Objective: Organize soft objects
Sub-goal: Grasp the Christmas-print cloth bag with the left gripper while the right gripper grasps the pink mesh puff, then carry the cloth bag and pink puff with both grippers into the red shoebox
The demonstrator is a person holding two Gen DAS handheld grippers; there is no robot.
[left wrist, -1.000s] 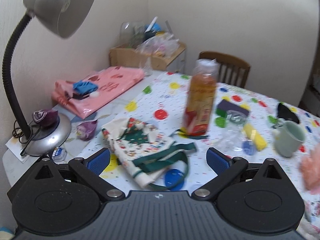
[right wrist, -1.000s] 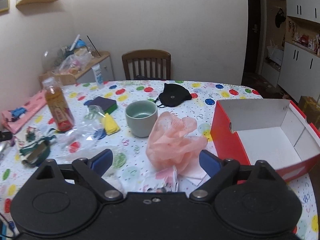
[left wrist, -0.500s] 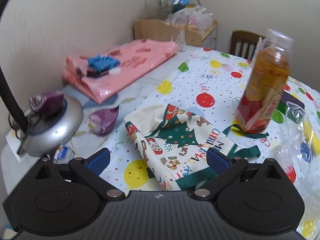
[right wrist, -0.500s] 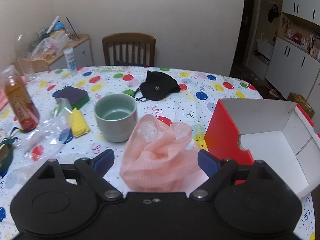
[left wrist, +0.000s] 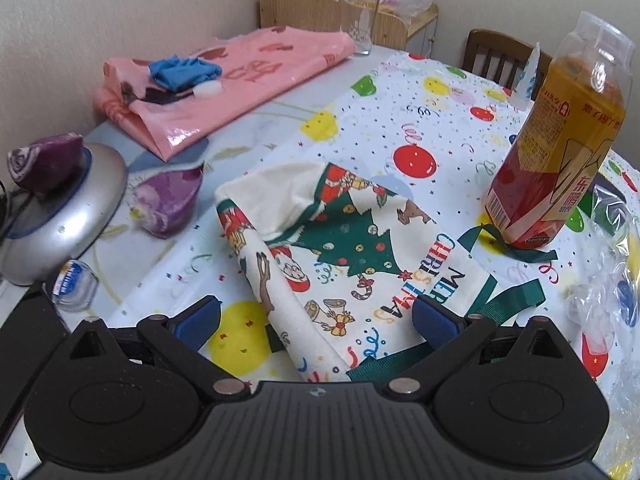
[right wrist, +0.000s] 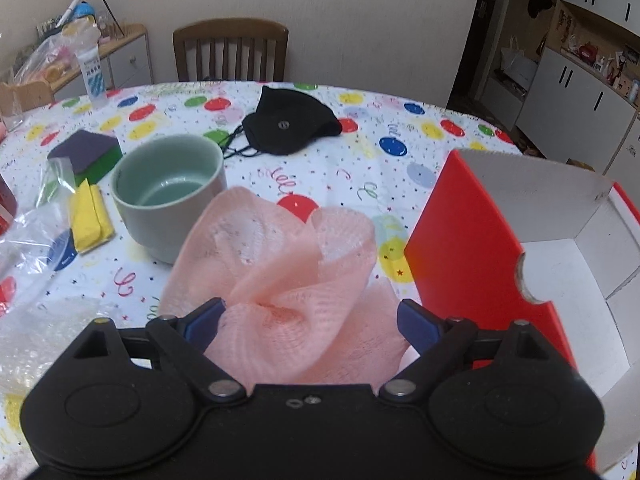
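Note:
A cream Christmas-print cloth bag (left wrist: 336, 256) with green straps lies on the dotted tablecloth. My left gripper (left wrist: 316, 320) is open, its blue pads on either side of the bag's near end. A pink mesh bath sponge (right wrist: 280, 268) lies on the table. My right gripper (right wrist: 310, 318) is open around its near part. An open red box with a white inside (right wrist: 552, 264) stands just right of the sponge. A black face mask (right wrist: 290, 124) lies farther back.
A tea bottle (left wrist: 556, 148) stands on a green strap right of the bag. A lamp base (left wrist: 60, 216), purple onion pieces (left wrist: 168, 204) and a pink bag (left wrist: 224, 80) lie left. A green cup (right wrist: 168, 192), sponges (right wrist: 90, 216), and plastic wrap (right wrist: 36, 336) lie left of the pink sponge.
Both grippers have moved forward and down. The Christmas bag now lies between the left pads, and the pink sponge between the right pads. Both stay open.

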